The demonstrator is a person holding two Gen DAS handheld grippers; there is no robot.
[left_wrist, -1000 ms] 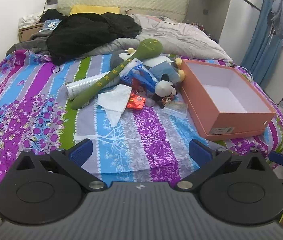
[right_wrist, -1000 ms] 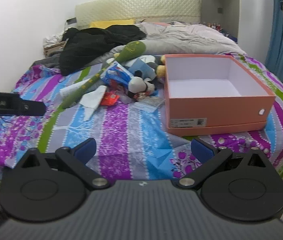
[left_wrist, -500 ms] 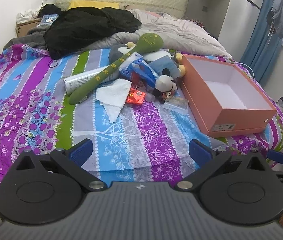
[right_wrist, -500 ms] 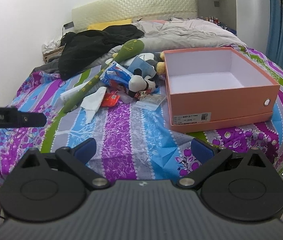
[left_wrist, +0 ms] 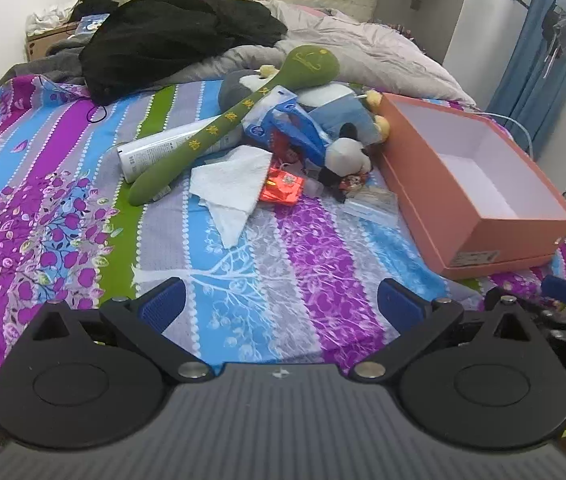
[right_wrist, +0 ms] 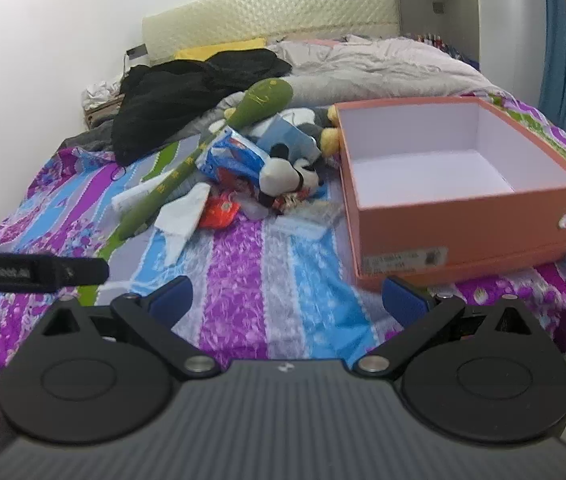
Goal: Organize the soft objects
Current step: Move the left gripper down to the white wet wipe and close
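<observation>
Both your left gripper and right gripper are spread, empty. The green plush mallet, mid-frame, looks light and floppy. Pinch its narrow handle near the middle.

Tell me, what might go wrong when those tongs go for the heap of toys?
The long green plush lies across a white tube and a blue packet, so lifting it may drag those along. The black-and-white plush is tangled among wrappers, so a pinch there might catch rubbish instead. Both tongs, left and right, are open and holding nothing.
</observation>
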